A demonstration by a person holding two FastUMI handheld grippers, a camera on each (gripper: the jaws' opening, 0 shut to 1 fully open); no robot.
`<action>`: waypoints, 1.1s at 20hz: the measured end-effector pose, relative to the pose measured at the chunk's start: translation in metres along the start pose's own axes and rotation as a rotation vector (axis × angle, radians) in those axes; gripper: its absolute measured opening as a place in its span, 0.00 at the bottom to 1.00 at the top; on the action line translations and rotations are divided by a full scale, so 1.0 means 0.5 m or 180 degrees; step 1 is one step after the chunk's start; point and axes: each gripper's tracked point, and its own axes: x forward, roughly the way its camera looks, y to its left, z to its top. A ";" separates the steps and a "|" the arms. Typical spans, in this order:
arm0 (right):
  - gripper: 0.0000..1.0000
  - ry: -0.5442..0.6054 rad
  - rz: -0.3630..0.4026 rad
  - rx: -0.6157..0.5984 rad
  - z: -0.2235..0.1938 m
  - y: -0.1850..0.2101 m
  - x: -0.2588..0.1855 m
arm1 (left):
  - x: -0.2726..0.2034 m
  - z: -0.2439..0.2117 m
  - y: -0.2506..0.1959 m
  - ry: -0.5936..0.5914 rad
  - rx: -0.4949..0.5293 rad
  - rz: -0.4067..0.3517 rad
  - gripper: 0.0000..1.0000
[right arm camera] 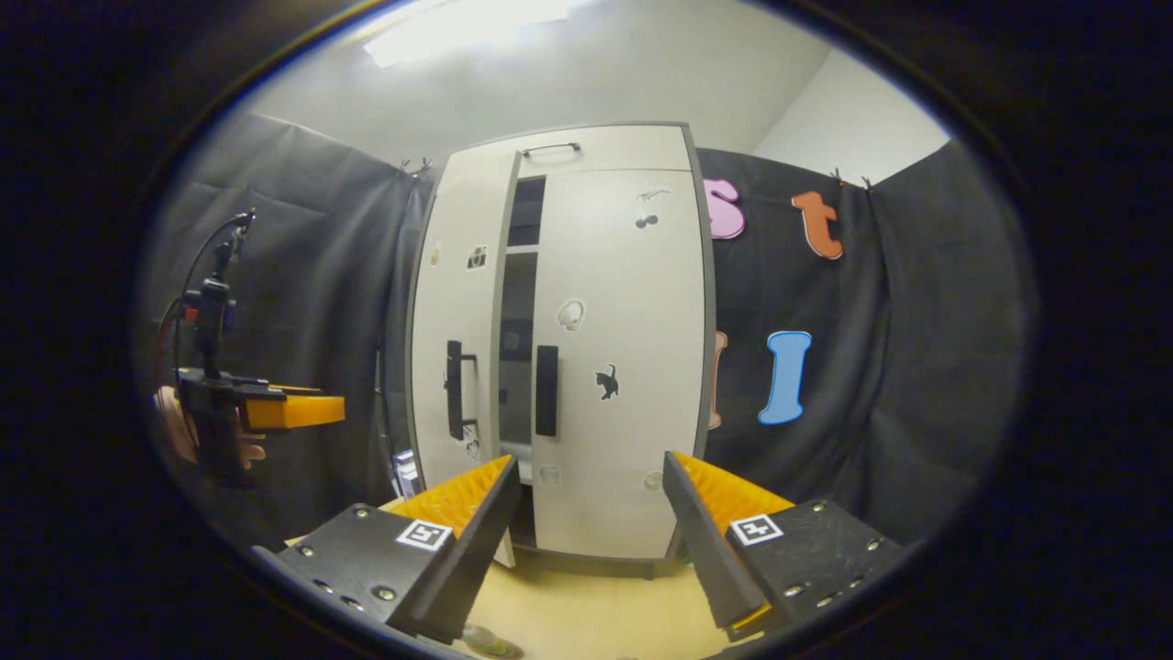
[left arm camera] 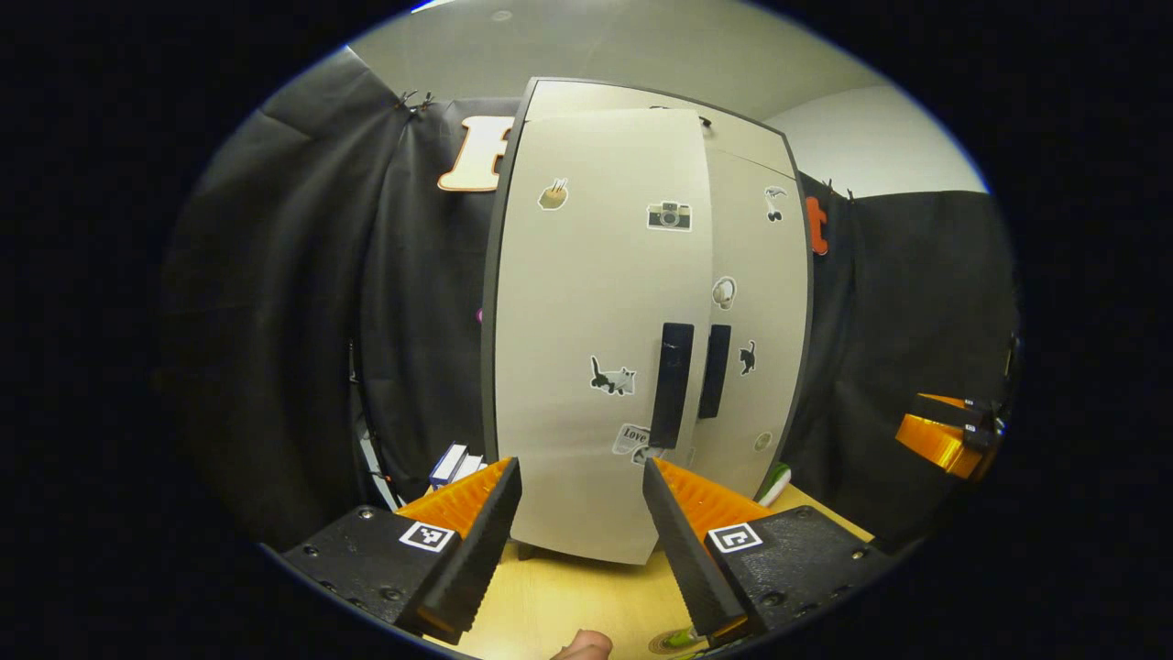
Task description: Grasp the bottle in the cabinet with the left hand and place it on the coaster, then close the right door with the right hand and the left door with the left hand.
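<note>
The white cabinet (left arm camera: 596, 321) stands on the table right in front of my left gripper (left arm camera: 579, 467), which is open and empty. Its left door (left arm camera: 586, 275) stands ajar, its black handle (left arm camera: 672, 385) just above my right finger. The right door (left arm camera: 761, 302) is flush with the frame. In the right gripper view a dark gap (right arm camera: 518, 348) separates the left door (right arm camera: 454, 302) from the right door (right arm camera: 623, 348). My right gripper (right arm camera: 591, 458) is open and empty, a short way back. A green bottle (left arm camera: 683, 636) on a round coaster (left arm camera: 660, 644) peeks out at the table's near edge.
The cabinet stands on a light wooden table (left arm camera: 568, 596). Small boxes (left arm camera: 454, 463) lie left of the cabinet, a green and white object (left arm camera: 774, 484) to its right. A fingertip (left arm camera: 582, 646) shows at the bottom edge. A hand holds the left gripper (right arm camera: 284, 412) far left.
</note>
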 end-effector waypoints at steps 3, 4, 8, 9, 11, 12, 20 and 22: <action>0.95 -0.0114 -0.0110 -0.0094 0.025 -0.001 -0.019 | -0.018 0.001 0.002 -0.0008 0.0025 0.0043 0.86; 0.95 -0.0108 -0.0122 -0.0120 0.023 0.005 -0.022 | -0.024 0.003 0.006 -0.0028 0.0022 0.0080 0.86; 0.92 -0.0035 -0.0284 -0.0099 0.022 -0.001 -0.048 | -0.064 0.031 0.006 -0.0109 0.0055 0.0106 0.87; 0.95 -0.0027 -0.0339 -0.0057 0.024 -0.004 -0.054 | -0.073 0.040 0.009 -0.0140 0.0087 0.0140 0.84; 0.95 0.0000 -0.0408 0.0007 0.027 -0.005 -0.064 | -0.092 0.051 0.010 -0.0201 0.0112 0.0172 0.87; 0.95 0.0001 -0.0422 0.0020 0.032 -0.001 -0.069 | -0.100 0.055 0.011 -0.0227 0.0120 0.0193 0.86; 0.95 -0.0011 -0.0481 -0.0064 0.067 0.021 -0.110 | -0.133 0.026 0.012 -0.0174 0.0095 0.0219 0.97; 0.95 -0.0027 -0.0498 -0.0048 0.078 0.030 -0.116 | -0.142 0.028 0.005 -0.0220 0.0117 0.0223 0.97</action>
